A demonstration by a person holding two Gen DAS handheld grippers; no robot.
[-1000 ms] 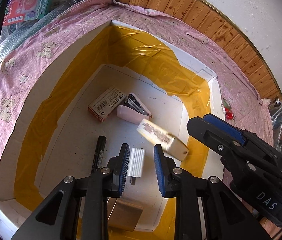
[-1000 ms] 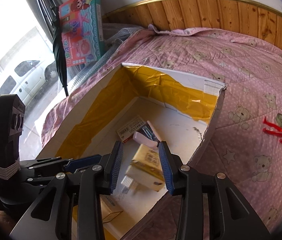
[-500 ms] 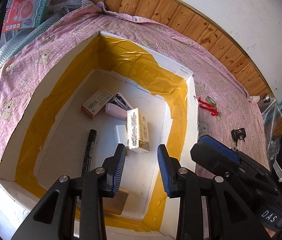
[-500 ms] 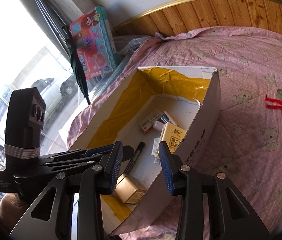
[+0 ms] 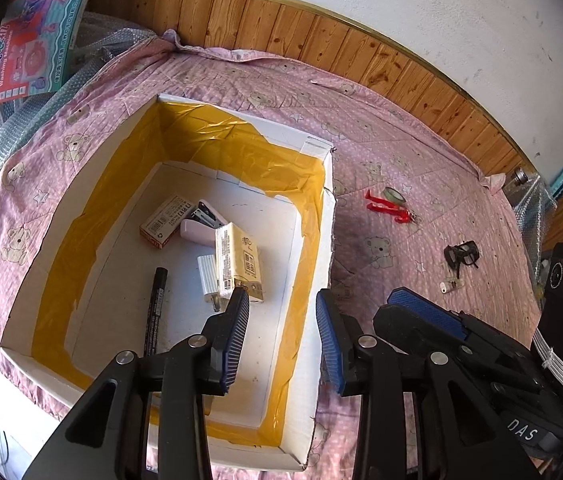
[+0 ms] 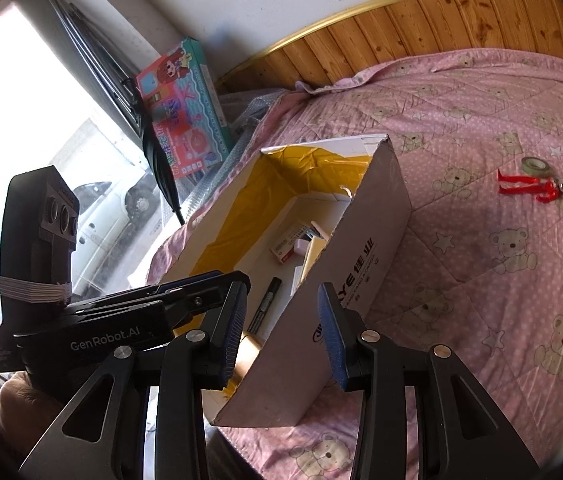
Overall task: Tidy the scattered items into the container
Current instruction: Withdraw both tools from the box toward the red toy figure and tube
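A white cardboard box (image 5: pixel 313 280) lined with yellow tape sits on the pink bear-print quilt (image 5: pixel 401 152). Inside lie a yellow tissue pack (image 5: pixel 238 261), a pink stapler (image 5: pixel 201 229), a small red-and-white carton (image 5: pixel 166 222), a white plug adapter (image 5: pixel 208 277) and a black marker (image 5: pixel 155 312). My left gripper (image 5: pixel 282 336) hangs open and empty above the box's near right side. My right gripper (image 6: pixel 281 330) is open and empty over the box's right wall (image 6: pixel 361 264). On the quilt lie a red clip (image 5: pixel 387 211), a tape roll (image 5: pixel 394 195) and a black clip (image 5: pixel 460 254).
A toy box (image 5: pixel 29 36) leans against bubble wrap at the far left. A wood-panelled wall (image 5: pixel 321 40) borders the quilt at the back. A small clear piece (image 5: pixel 452 286) lies near the black clip. A window (image 6: pixel 21 120) is on the left in the right wrist view.
The tissue pack fell from the right gripper into the box and now lies against the stapler. Both grippers have risen and pulled back to the right, away from the box.
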